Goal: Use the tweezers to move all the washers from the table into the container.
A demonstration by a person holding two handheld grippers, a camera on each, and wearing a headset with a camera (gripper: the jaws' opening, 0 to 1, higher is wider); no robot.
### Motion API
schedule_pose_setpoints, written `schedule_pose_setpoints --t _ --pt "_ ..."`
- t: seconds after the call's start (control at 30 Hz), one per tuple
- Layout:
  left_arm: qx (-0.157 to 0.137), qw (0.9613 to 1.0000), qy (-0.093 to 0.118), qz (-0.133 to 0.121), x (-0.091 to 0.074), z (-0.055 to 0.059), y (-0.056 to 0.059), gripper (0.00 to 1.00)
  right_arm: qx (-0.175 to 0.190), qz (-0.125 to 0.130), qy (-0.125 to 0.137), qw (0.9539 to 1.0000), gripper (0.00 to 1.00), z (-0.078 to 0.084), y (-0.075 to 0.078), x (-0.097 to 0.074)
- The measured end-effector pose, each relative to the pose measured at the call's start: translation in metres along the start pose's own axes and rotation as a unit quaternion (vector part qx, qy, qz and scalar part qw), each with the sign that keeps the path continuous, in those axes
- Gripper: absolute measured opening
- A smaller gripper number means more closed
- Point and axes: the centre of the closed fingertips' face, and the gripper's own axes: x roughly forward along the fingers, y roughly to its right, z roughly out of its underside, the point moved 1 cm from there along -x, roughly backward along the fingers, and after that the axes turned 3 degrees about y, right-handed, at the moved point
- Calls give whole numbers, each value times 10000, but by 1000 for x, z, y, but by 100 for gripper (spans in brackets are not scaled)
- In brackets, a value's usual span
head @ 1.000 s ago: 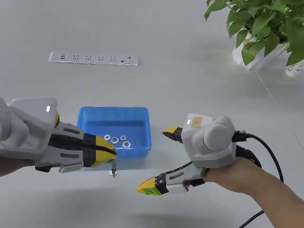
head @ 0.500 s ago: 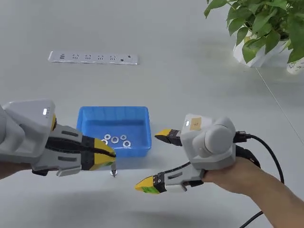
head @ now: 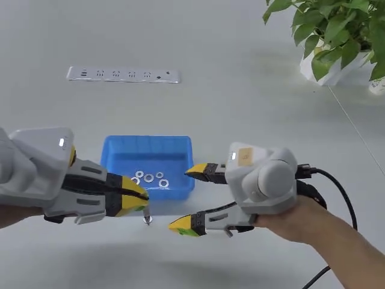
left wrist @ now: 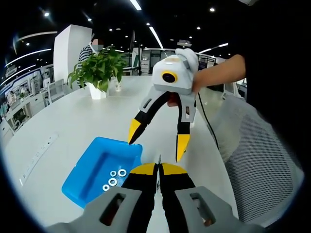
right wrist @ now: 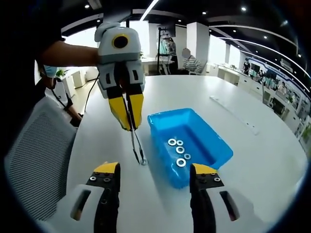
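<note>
On white tabletop (head: 252, 108), beside near wall of shallow blue plastic container (head: 147, 140) holding five small metal washers (head: 148, 178): slim metal tweezers (head: 146, 217) clamped in closed left gripper (head: 141, 201), tips down at lone washer (right wrist: 142, 161); unclear whether pinched. Alongside, right gripper (head: 182, 198), jaws spread wide, gripping nothing.

Our left gripper (head: 139, 200) and right gripper (head: 182, 198) are pale grey, with black jaws tipped yellow (a tan label (head: 245, 156) on the right). Its cable (head: 328, 174) is black.
</note>
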Motion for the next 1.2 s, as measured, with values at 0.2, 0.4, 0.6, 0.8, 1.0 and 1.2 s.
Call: schedule_pose_setpoints --t 0.2,0.4,0.6,0.8,1.0,1.2 --pt "38 10000 -29 28 0 0 2 5 -356 -307 1 9989 46 -5 -12 12" --pt "44 10000 -40 34 -1 1 2 5 -670 -609 -8 9959 33 -10 -23 24" --pt "59 9999 -56 63 -1 1 2 5 -873 -812 -82 9928 25 -8 -28 37" --pt "73 9999 -69 86 -1 1 3 5 -972 -937 -144 9907 18 -6 -30 46" --pt "68 9999 -72 89 -1 1 2 5 -1024 -1012 -200 9894 14 -4 -32 51" --pt "64 9999 -87 86 -2 2 1 5 -1002 -1011 -211 9896 11 -1 -31 54"
